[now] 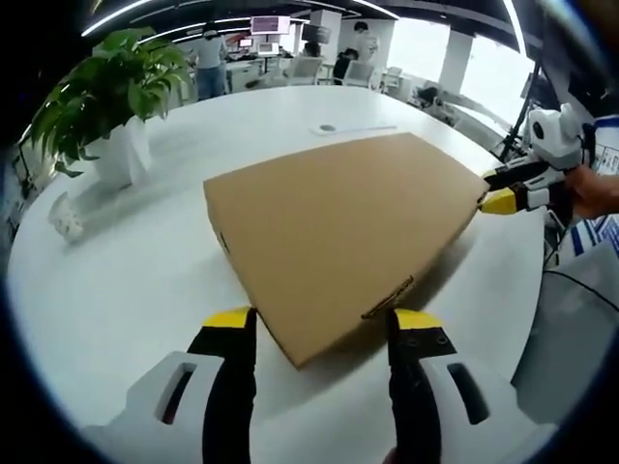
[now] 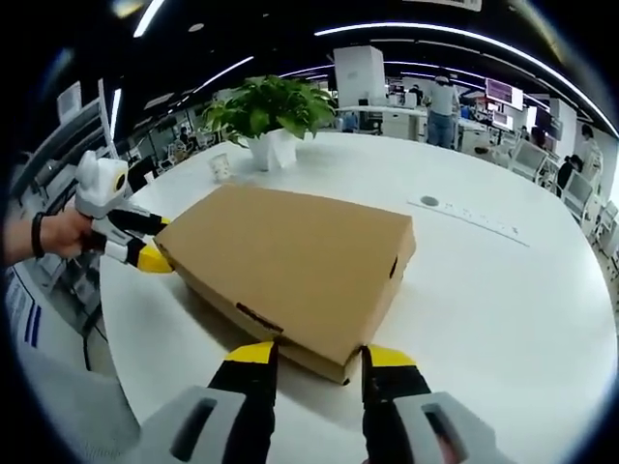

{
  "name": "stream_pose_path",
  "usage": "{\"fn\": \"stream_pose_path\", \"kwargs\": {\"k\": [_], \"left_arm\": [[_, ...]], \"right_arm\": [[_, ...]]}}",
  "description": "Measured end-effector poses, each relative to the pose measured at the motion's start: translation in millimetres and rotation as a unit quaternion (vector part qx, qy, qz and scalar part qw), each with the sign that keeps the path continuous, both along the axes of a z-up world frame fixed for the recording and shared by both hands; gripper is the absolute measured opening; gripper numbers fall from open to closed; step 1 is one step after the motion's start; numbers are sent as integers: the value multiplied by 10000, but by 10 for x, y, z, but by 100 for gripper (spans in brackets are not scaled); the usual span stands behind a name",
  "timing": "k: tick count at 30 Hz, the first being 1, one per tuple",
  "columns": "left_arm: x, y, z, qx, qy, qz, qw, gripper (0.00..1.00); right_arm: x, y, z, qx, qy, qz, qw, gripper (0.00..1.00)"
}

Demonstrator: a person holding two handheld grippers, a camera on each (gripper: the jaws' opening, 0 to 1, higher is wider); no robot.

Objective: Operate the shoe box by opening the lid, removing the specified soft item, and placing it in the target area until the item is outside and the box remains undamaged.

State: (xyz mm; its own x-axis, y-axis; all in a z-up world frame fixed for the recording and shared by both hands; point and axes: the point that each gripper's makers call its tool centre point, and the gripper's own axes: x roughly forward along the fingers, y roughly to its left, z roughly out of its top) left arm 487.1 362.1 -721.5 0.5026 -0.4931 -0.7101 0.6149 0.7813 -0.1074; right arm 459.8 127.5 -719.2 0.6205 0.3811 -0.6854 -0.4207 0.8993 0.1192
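The shoe box (image 1: pixel 343 237) lies closed and flat at the middle of both views on the round white worktop (image 1: pixel 126 280). The left tongs (image 1: pixel 322 321) stand spread at the bottom of the left gripper view, astride the box's near corner. The right tongs (image 2: pixel 316 355) are spread likewise at the opposite corner, perhaps just touching the cardboard. A potted plant (image 2: pixel 268 114) stands at upper left beyond the box, a small paper cup (image 2: pixel 221 166) beside it.

no text, label or number can be read: the box (image 1: pixel 338 232) is plain, and far screens (image 1: pixel 269 24) are blurred.
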Motion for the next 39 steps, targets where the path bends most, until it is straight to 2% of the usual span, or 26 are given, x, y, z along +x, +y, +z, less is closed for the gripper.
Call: {"fn": "stream_pose_path", "kwargs": {"k": [7, 23, 33, 39], "left_arm": [[-5, 2, 17, 44, -26, 52, 10000, 51], [-23, 22, 191, -180, -152, 233, 9995, 50], [-27, 13, 350, -378, -267, 331, 9984, 49], [-22, 7, 420, -468, -309, 368, 9977, 49]], "right_arm": [[1, 5, 18, 30, 4, -49, 10000, 30], [0, 3, 181, 115, -133, -103, 9998, 29], [38, -24, 313, 129, -479, 42, 9988, 30], [42, -20, 382, 48, -691, 289, 9972, 31]]}}
